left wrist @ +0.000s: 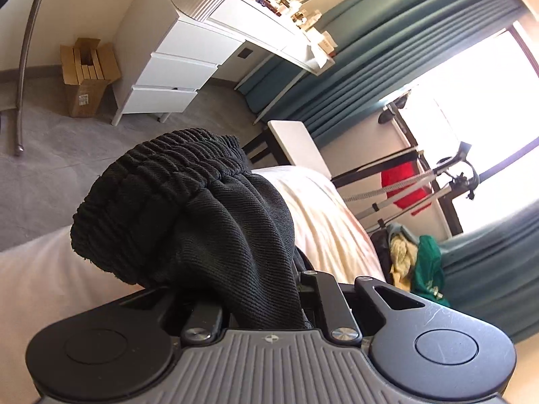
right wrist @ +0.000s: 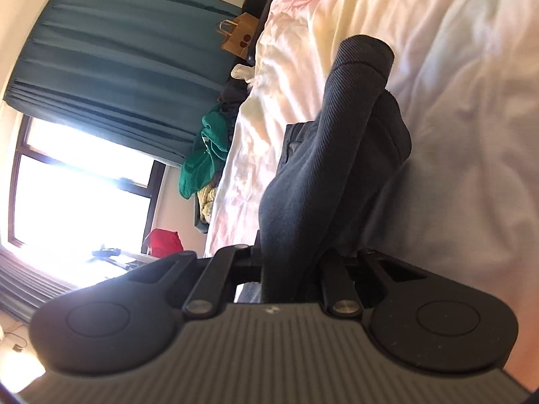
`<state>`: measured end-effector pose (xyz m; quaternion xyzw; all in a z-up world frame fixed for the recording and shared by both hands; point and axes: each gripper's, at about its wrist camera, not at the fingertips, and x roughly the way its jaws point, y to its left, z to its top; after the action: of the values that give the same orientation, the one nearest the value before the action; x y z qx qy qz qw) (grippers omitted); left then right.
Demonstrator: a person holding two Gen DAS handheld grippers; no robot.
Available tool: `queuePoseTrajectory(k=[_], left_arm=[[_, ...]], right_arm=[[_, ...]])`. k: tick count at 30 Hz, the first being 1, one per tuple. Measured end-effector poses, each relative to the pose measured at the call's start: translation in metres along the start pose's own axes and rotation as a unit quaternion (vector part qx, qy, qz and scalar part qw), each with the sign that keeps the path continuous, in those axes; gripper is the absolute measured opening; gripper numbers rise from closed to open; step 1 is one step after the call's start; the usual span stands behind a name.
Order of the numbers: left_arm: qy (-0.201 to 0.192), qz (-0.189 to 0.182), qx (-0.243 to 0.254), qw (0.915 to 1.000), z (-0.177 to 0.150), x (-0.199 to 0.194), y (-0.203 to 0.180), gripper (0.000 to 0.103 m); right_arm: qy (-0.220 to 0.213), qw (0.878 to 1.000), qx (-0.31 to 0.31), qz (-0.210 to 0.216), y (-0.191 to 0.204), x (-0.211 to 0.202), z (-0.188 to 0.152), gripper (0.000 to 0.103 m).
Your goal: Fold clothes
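Both claws were clamped on cloth at that moment. The left gripper [left wrist: 235, 289] had its jaws pinched together on the black garment [left wrist: 188, 208], right at the ribbed elastic waistband [left wrist: 161, 168], and the fabric bunched up over the fingers so thickly that the pads themselves could not be seen. The right gripper [right wrist: 289, 262] was likewise closed on a dark fold of the same kind of cloth [right wrist: 337, 141], which rose away from it in a thick roll; the pictures could not say for certain that it was the same garment, though it looked that way.

And where was the thing? Held up off the bed [left wrist: 330, 215], over the pale rumpled bedding near the bed's side edge, in the left view. In the right view the dark cloth trailed down toward the sheet, and whether its far end was touching could not be told.

So how far along? Early, by the look of it. The garment was bunched and hanging, not spread flat, and no neat fold showed anywhere. A heap of green and yellow clothes [right wrist: 205, 148] sat beside the far edge of the bed, apparently waiting. Judging from that, the straightening, the folding and the rest of the pile were all left to do.
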<state>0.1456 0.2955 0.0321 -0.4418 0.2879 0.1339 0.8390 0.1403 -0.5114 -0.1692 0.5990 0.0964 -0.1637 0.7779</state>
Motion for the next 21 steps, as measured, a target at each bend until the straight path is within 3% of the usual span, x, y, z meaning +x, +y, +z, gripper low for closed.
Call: queuePoseTrajectory(k=[7, 11, 16, 19, 21], left_arm=[[0.04, 0.005, -0.005, 0.9992, -0.029, -0.064, 0.079, 0.014], [0.065, 0.022, -0.012, 0.9976, -0.051, -0.063, 0.132, 0.015], [0.066, -0.005, 0.01, 0.9977, -0.062, -0.068, 0.151, 0.02], [0.079, -0.002, 0.041, 0.996, -0.066, -0.076, 0.148, 0.031], [0.089, -0.007, 0.067, 0.9938, -0.069, -0.081, 0.144, 0.048]], right_arm=[[0.0, 1.0, 0.017, -0.008, -0.016, -0.051, 0.023, 0.014], [0.018, 0.999, 0.026, -0.044, -0.045, -0.074, 0.026, 0.014], [0.035, 0.997, 0.016, -0.065, -0.054, -0.078, 0.018, 0.018], [0.037, 0.997, 0.016, -0.07, -0.054, -0.084, 0.016, 0.022], [0.03, 0.997, 0.032, -0.067, -0.055, -0.09, 0.018, 0.025]])
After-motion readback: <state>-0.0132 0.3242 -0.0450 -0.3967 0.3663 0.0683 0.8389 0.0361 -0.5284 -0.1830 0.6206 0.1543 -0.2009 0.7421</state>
